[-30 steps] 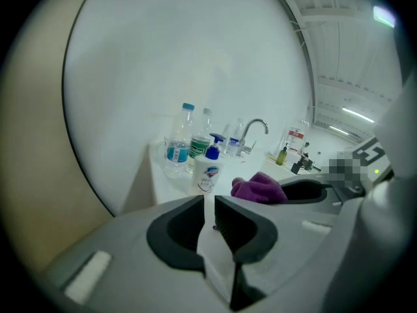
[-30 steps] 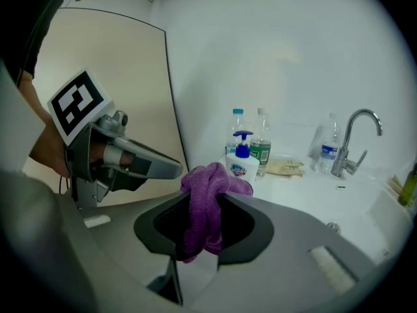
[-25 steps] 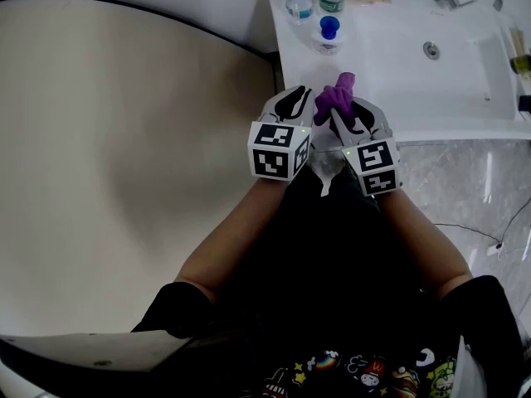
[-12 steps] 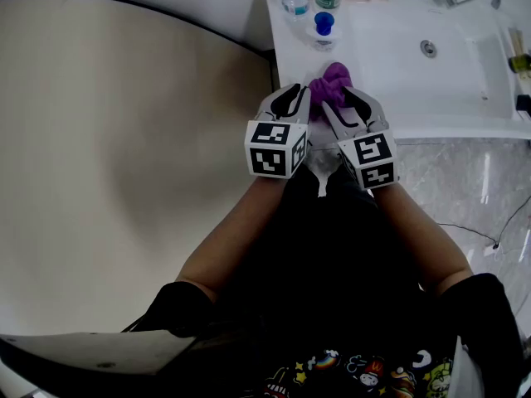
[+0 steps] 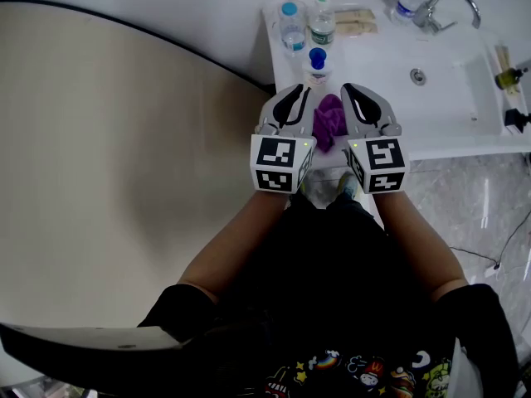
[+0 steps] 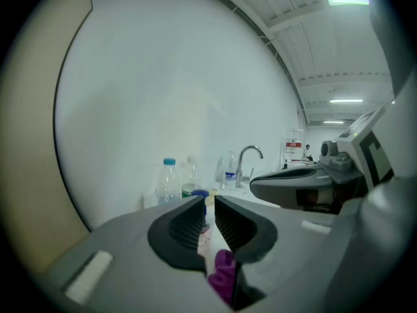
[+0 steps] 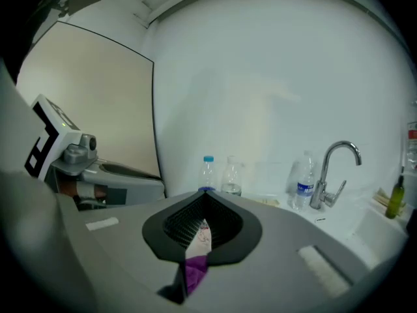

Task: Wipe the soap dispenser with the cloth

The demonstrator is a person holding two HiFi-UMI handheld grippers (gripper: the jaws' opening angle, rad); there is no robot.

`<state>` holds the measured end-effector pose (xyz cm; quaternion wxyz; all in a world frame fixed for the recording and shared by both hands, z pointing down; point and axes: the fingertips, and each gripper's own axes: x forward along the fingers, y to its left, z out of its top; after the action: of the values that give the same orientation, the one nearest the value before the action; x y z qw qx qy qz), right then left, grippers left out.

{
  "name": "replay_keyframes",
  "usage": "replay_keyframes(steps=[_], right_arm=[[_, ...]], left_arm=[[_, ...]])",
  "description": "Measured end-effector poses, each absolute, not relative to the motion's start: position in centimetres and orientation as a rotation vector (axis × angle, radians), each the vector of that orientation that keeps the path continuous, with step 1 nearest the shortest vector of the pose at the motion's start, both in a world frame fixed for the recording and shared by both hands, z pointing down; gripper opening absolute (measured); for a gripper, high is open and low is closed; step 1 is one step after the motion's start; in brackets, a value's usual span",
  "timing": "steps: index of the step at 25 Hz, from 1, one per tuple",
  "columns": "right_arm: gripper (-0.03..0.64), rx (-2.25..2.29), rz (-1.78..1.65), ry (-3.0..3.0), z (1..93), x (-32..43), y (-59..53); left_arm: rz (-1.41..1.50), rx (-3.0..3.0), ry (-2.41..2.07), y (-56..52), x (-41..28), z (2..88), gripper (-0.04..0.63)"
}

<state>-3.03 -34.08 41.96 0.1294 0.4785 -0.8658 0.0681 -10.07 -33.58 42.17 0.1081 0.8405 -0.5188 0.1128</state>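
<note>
Grippers hang side by side over the front left edge of the worktop (image 5: 452, 135). The right gripper (image 7: 206, 195) has its jaws pinched together on the purple cloth (image 5: 329, 121). The left gripper (image 6: 207, 202) grips the same cloth, jaws a narrow slit apart. The cloth bunches between them. The blue-capped soap dispenser (image 5: 317, 60) stands just beyond, near the back left corner, in front of two water bottles (image 5: 290, 21).
</note>
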Motion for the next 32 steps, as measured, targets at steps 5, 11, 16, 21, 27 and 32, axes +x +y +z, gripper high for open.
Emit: replay_keyframes(steps=[5,11,16,21,27,32], right_arm=[[0.021,1.408,0.140,-2.564,38.7,-2.8,-35.1],[0.023,1.342,0.125,-2.594,38.4,-3.6,-35.5],[0.023,1.302,0.121,-2.600,38.8,-4.1,-35.5],[0.023,1.286,0.142,-2.609,39.0,-3.5,-35.6],[0.023,1.269,0.180,-2.615,39.3,-2.6,-35.5],[0.023,1.240,0.182,-2.613,39.8,-2.0,-35.5]], left_arm=[[0.252,2.547,-1.664,-34.0,-10.4,38.0,0.098],[0.241,2.531,-1.739,-34.4,-10.9,37.1,0.098],[0.243,2.509,-1.758,-34.3,-11.2,37.4,0.098],[0.253,2.496,-1.766,-34.3,-11.1,37.7,0.098],[0.265,2.475,-1.781,-34.3,-10.5,37.7,0.098],[0.259,2.453,-1.781,-34.6,-9.8,38.3,0.098]])
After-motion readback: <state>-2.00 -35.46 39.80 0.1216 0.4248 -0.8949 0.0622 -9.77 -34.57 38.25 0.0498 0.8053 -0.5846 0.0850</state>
